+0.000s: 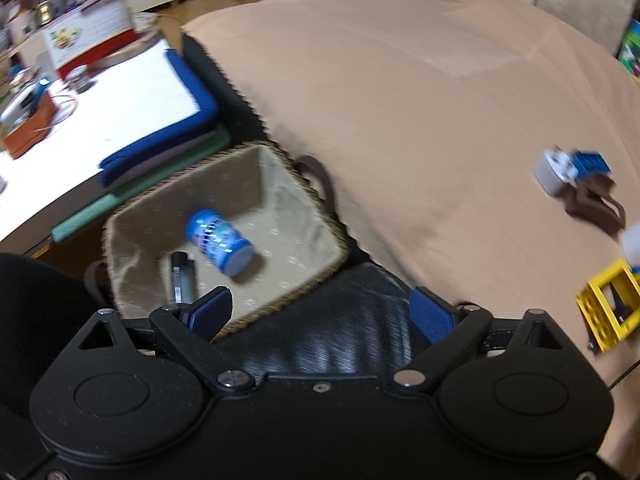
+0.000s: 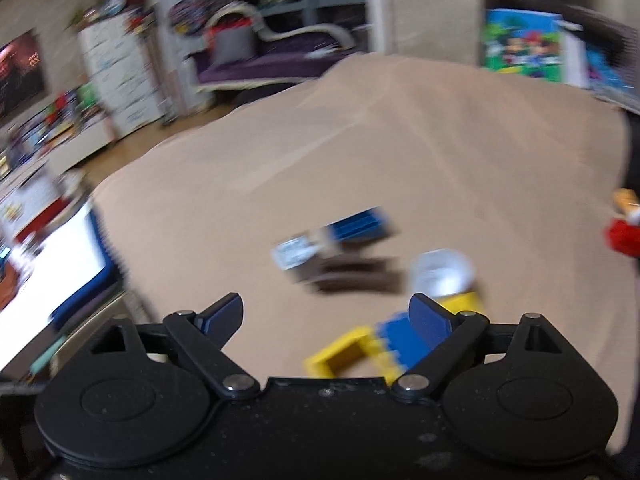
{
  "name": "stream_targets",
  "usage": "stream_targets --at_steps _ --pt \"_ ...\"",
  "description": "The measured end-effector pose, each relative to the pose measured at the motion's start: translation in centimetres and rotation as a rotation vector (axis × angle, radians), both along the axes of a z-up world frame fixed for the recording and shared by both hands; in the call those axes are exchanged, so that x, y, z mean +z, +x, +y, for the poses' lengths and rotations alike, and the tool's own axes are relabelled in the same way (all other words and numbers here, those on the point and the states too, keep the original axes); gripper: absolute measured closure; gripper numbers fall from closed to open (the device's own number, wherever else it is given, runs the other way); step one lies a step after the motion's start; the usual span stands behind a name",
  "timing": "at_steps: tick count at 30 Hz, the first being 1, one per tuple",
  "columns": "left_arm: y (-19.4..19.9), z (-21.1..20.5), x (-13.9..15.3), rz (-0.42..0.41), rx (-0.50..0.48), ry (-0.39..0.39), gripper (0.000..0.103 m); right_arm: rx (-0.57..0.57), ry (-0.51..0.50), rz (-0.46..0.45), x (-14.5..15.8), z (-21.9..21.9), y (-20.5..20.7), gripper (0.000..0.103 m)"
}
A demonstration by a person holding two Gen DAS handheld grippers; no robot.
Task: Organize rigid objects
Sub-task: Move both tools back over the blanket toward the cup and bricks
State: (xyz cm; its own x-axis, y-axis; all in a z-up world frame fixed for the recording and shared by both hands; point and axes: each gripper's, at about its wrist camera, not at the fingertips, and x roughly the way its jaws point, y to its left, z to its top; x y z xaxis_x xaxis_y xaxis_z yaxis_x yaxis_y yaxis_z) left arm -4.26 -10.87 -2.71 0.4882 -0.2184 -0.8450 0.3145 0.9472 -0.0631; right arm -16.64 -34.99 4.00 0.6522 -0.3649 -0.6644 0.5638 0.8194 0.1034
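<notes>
Left gripper (image 1: 322,312) wide, empty; blue cylindrical plastic bottle (image 1: 219,242) lies in woven lined basket (image 1: 320,216), upper left of its fingers, w/ dark lighter (image 1: 182,278) beside. Right gripper (image 2: 328,316) wide, empty; yellow-blue plastic block frame (image 2: 360,350) lower centre, betw. fingers; blurry.

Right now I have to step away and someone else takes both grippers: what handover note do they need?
Left gripper: open, empty, near the lined basket.
Right gripper: open, empty, above the loose items on the tan cloth.
Done: the blue canister and a dark lighter lie in the basket.
Left: the yellow frame block with the blue brick against it, the blue-and-white piece, the white round thing and a dark strap-like item lie on the cloth. The right view is blurred, so check them before gripping.
</notes>
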Motion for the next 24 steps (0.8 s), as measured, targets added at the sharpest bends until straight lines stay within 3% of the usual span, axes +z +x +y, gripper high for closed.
stream_targets --at_steps 5,10,17,24 --pt "-1.5 -2.1 -0.1 -0.004 -0.079 -0.014 0.011 -0.174 -0.052 0.006 -0.1 -5.0 -3.7 0.008" --pt "-3.4 -4.7 0.3 -0.020 -0.198 -0.032 0.011 -0.281 0.001 0.018 -1.6 -9.2 -4.9 0.008" --pt "-5.8 -8.9 1.1 -0.067 -0.397 -0.029 0.011 -0.200 0.060 0.024 -3.6 -10.4 -2.5 0.008" --pt "-7.7 -13.2 1.5 -0.114 -0.553 -0.026 0.010 -0.112 0.050 0.082 -5.7 -10.6 1.8 0.008"
